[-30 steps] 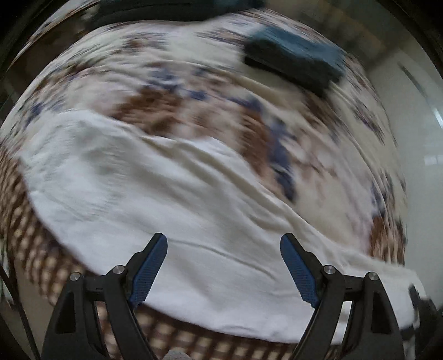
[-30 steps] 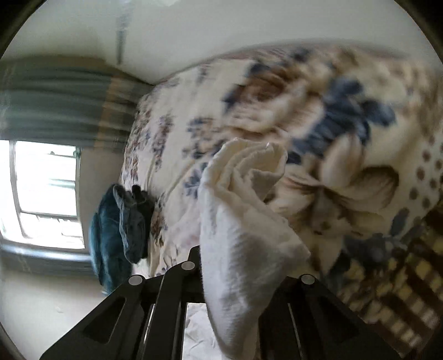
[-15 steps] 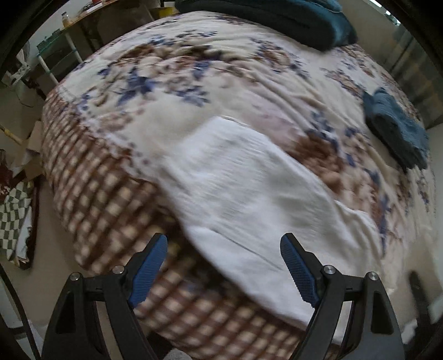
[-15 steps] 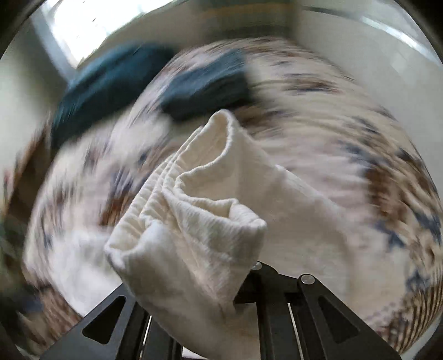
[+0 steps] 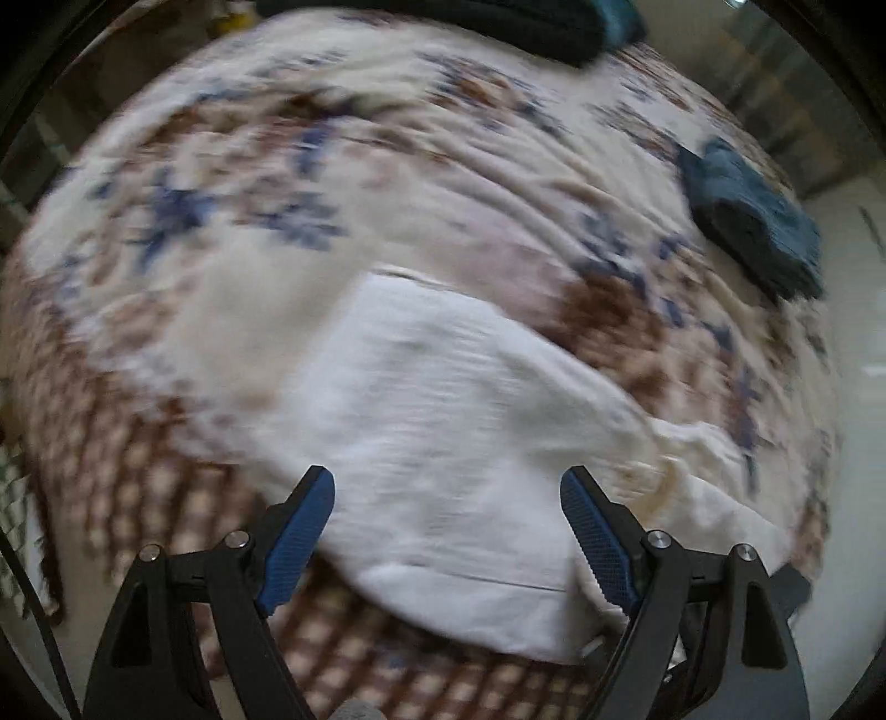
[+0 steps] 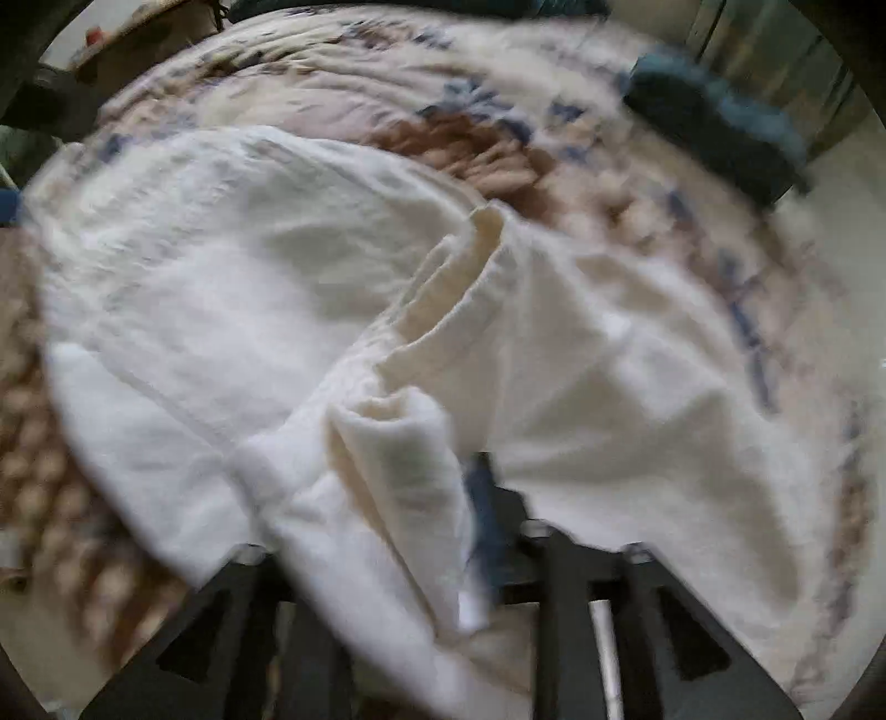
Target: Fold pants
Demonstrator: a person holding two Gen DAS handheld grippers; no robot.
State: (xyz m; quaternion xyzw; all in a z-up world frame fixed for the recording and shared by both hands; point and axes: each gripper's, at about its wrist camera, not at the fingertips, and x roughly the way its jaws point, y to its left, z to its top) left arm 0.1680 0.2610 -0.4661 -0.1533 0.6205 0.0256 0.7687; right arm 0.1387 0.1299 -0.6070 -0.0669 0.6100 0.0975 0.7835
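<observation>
The white pants (image 5: 443,410) are spread on the floral quilt (image 5: 266,183) near the bed's checked edge, one bunched end carried across by the right gripper (image 6: 421,498), presumably to make a fold. Its jaws have just been opening, soft crinkled cloth draped between them (whether the pads still pinch it cannot be told). The left gripper (image 5: 447,540) is held wide apart, empty, above the flat panel.

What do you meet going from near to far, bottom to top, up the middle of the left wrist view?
Left gripper, jaws wide with nothing between them → checked border of the bedspread → white pants lying flat → floral bedspread → dark bundle at the far edge.
</observation>
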